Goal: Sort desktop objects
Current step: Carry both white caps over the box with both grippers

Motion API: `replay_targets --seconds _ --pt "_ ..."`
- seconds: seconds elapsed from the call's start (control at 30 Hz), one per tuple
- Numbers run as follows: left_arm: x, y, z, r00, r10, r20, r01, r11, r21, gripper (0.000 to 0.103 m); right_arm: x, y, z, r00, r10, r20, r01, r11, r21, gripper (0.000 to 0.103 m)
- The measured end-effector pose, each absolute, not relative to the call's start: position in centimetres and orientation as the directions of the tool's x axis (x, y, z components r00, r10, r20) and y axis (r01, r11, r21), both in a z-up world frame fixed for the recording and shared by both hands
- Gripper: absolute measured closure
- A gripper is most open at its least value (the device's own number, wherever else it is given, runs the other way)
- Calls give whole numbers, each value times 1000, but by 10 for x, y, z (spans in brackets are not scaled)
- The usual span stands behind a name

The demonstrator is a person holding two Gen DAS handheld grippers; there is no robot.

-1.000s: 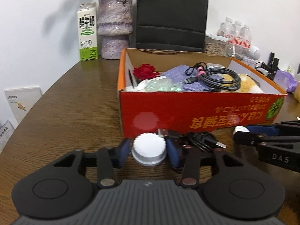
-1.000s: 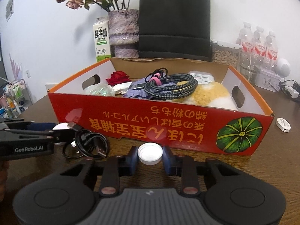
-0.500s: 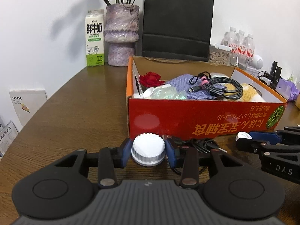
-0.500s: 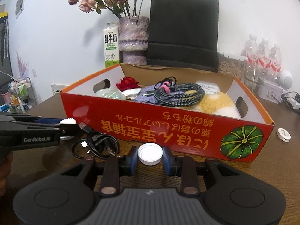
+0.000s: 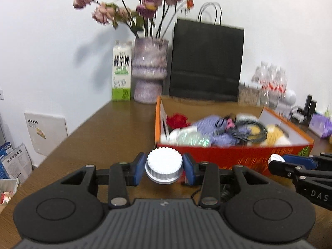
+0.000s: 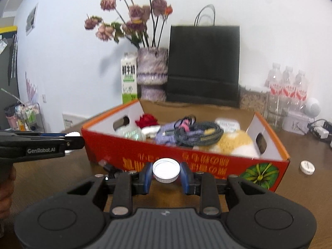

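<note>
White wall fills the upper part of both views, with a vase of dried flowers (image 6: 152,72), a milk carton (image 6: 129,78) and a black paper bag (image 6: 204,66) lined up at the back of the brown wooden table (image 5: 116,128).

At centre right of the left wrist view sits the red cardboard box (image 5: 234,155), open-topped and already holding a coiled cable (image 6: 197,133), a red flower, a purple cloth and something pale yellow and fluffy.

The left gripper (image 5: 164,167) is clamped on a ridged white cap (image 5: 164,165), lifted clear of the table; the box's left corner lies just ahead and to the right of it in the frame. The right gripper (image 6: 166,175) pinches a smaller white cap (image 6: 166,170), open side up, directly in front of the box's long printed wall, so I judge it the nearer of the two to the box opening.

Each gripper shows at the edge of the other's view, level with it and well apart.

For either cap, the drop looks to depend on clearing the near wall's top edge, which stands between cap and contents. A black cord (image 6: 109,167) lies on the table below the right gripper, and another white cap (image 6: 307,167) rests on the table right of the box.
</note>
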State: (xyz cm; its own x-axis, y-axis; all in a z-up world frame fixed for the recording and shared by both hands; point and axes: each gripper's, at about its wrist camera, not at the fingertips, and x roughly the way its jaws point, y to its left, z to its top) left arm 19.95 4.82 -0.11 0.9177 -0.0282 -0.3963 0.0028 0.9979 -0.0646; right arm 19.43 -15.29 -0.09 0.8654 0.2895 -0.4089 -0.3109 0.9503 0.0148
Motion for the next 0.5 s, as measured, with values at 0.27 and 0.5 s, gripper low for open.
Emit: replay_targets --seconds 0.27,0.5 --pt "211 27 30 947 -61 -316 46 997 -56 62 203 -163 27 899 270 -345 -282 959 16 76" --pt "241 -1 43 951 -80 -300 72 997 -37 62 226 -174 38 911 241 -333 -251 968 15 76"
